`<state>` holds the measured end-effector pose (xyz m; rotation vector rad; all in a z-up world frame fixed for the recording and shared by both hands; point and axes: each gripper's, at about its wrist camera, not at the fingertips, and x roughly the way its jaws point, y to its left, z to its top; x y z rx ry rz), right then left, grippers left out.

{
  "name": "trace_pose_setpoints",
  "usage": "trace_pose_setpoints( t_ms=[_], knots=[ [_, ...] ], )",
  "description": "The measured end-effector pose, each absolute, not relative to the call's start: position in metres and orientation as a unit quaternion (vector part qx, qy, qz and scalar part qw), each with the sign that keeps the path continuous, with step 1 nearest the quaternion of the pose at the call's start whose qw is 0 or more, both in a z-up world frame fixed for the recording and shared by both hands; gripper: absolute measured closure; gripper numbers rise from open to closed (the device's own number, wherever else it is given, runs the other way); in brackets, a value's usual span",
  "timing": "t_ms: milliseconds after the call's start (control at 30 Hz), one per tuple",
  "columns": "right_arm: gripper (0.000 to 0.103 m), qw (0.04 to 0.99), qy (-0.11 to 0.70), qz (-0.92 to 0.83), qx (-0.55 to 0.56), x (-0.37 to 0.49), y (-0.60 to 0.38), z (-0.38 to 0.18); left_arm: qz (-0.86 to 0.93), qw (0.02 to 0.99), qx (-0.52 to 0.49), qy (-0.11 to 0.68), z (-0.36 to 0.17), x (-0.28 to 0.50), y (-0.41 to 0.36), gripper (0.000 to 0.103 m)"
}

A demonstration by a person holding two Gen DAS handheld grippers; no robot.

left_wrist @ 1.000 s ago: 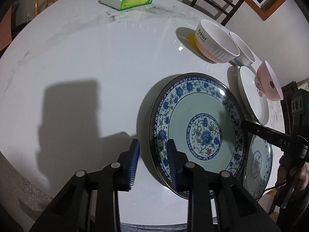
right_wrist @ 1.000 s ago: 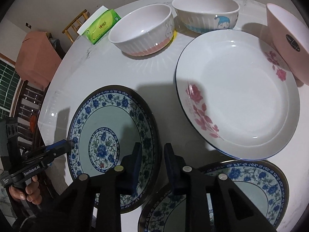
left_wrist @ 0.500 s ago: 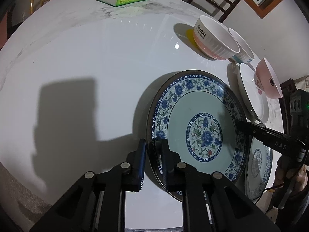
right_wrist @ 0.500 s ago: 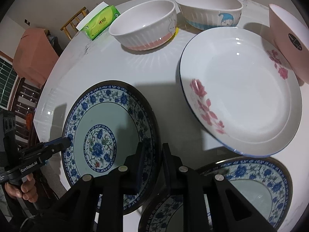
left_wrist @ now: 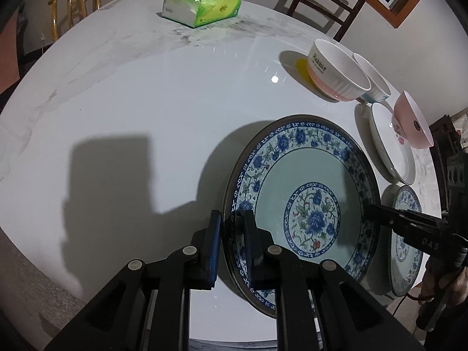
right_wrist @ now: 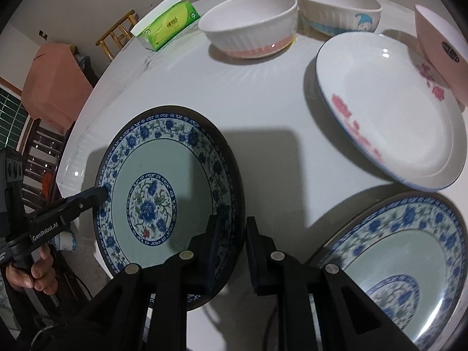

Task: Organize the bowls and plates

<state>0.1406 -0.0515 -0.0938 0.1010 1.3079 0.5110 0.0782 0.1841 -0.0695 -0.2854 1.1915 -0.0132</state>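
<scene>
- The left hand-held gripper is clamped on the near rim of a blue-flowered plate; its two fingers stand either side of the edge, one over the patterned border and one outside it.
- The right hand-held gripper straddles the opposite rim of the same plate. A slight gap shows beside the outer finger, so I cannot tell whether it presses the rim firmly.
- The plate sits near the edge of the white round surface. Whether it is lifted off it or only tilted cannot be made out.
- A second blue-flowered plate lies just beside it, blurred and cut off by the frame edge and the gripper body.
- A white plate with pink roses lies further in, with a pink bowl resting on its far side, partly cut off.
- Two white ribbed bowls, one with a pink band and one with a blue band, stand touching each other.
- A green tissue pack lies well apart at the far side.
</scene>
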Motion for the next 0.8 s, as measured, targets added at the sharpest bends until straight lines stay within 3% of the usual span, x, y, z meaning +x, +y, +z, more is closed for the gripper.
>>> trace_pose_setpoints(
  t_ms=[433, 800],
  knots=[
    [0.083, 0.767, 0.594, 0.24, 0.045, 0.135, -0.041, -0.093, -0.003, 0.822, -0.128, 0.555, -0.078, 0.077, 0.192, 0.089],
    [0.083, 0.798, 0.554, 0.226, 0.065, 0.12, -0.064, -0.076, 0.046, 0.856, -0.113, 0.503, -0.062, 0.063, 0.2, 0.085]
  ],
)
